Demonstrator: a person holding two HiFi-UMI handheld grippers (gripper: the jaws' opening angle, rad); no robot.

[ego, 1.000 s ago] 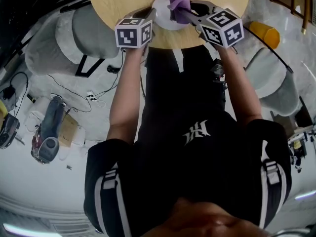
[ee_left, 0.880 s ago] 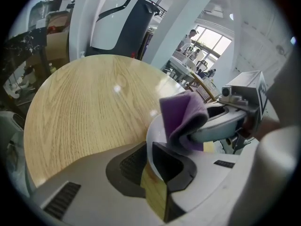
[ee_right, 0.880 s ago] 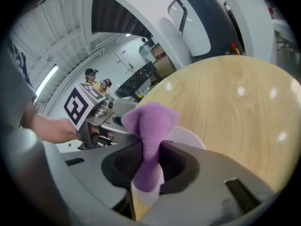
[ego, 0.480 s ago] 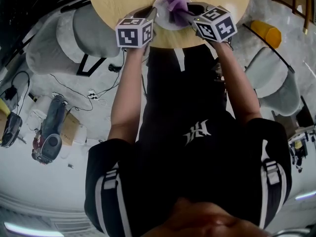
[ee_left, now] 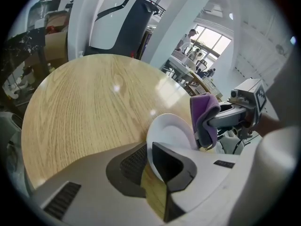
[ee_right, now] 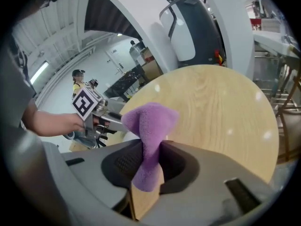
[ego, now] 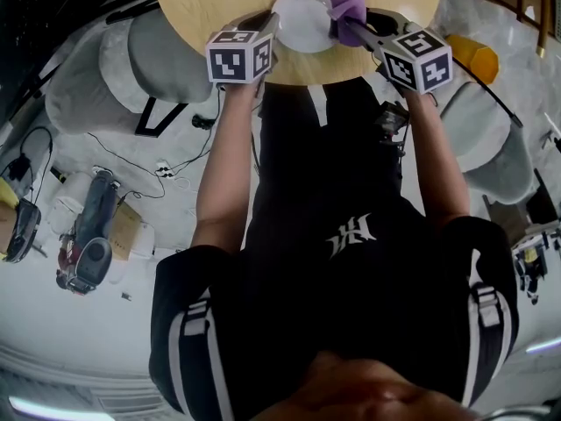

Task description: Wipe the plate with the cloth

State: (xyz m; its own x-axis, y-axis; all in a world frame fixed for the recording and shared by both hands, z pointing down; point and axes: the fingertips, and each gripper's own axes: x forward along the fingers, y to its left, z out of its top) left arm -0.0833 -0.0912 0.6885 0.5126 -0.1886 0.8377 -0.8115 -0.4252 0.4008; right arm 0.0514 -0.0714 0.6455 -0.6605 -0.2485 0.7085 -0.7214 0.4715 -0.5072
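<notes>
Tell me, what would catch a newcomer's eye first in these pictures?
The bright purple cloth, pinched in the right hand-held gripper, stands out at the right edge of a white plate. The left hand-held gripper clamps the plate's near rim, all on a round wooden table.

The head view looks steeply down from above onto the round table [ego: 210,7] at frame top, while each gripper view looks low and close along its own jaws across that tabletop, all three sharing the cloth [ego: 348,3].
</notes>
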